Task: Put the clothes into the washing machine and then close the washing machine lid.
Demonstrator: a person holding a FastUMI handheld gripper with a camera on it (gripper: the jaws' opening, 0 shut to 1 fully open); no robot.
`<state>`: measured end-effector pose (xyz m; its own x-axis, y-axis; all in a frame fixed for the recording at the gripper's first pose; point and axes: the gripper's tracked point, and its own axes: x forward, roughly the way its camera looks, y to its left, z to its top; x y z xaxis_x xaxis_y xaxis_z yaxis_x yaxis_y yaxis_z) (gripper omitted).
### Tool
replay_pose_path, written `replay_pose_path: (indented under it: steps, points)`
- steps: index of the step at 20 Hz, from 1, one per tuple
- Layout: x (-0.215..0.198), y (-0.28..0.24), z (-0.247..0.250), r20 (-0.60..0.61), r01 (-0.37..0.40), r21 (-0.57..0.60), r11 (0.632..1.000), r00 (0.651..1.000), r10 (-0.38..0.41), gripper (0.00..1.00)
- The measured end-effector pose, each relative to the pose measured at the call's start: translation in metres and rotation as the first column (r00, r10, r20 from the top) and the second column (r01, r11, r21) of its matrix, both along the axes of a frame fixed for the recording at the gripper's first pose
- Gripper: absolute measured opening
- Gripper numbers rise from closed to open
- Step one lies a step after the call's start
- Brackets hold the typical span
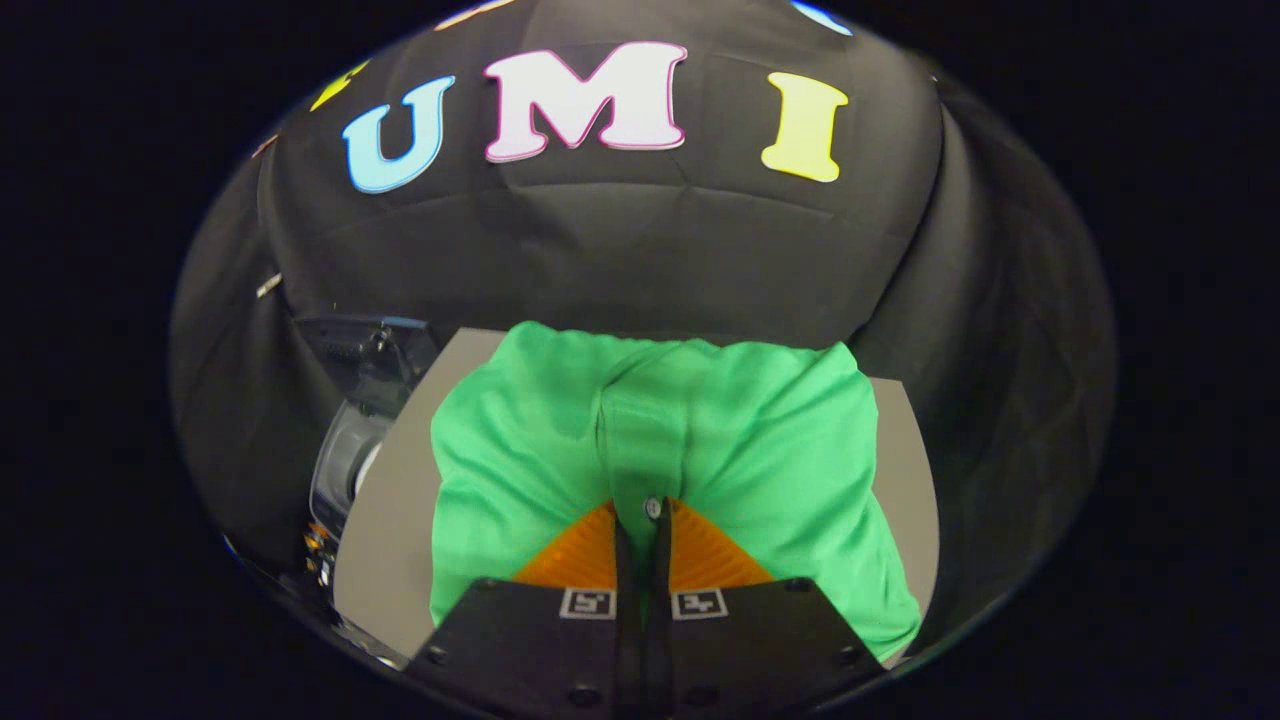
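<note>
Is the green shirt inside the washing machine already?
No, the green shirt lies on the grey table, pinched by the gripper, beside the washing machine.

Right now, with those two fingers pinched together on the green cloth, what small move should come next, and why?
Probably a lift straight up. The gripper looks shut on the green garment, its fingers pinching a fold by the button, while the cloth lies spread on the grey table. Raising it frees it to be carried to the washing machine beside the table.
</note>
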<state>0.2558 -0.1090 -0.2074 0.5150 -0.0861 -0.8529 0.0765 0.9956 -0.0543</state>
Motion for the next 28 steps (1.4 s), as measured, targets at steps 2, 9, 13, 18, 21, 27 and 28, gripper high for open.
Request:
replay_pose_path:
  steps: [2, 9, 13, 18, 21, 27, 28]
  points:
    - [0.002, 0.002, -0.002, 0.002, -0.002, 0.013, 1.0, 1.0, 0.002, 0.06]
    - [-0.005, 0.004, 0.008, 0.051, 0.008, 0.016, 1.0, 0.999, -0.009, 0.05]
    - [-0.007, 0.013, 0.063, 0.164, 0.035, 0.125, 0.992, 0.985, -0.055, 0.05]
    - [-0.011, 0.032, 0.146, 0.313, 0.024, 0.209, 0.978, 0.945, -0.09, 0.05]
    - [-0.013, 0.049, 0.193, 0.411, -0.03, 0.185, 0.982, 0.91, -0.05, 0.05]
    - [-0.022, 0.118, 0.264, 0.545, -0.158, 0.105, 0.982, 0.835, 0.076, 0.05]
    - [-0.022, 0.131, 0.269, 0.552, -0.178, 0.092, 0.98, 0.828, 0.099, 0.05]
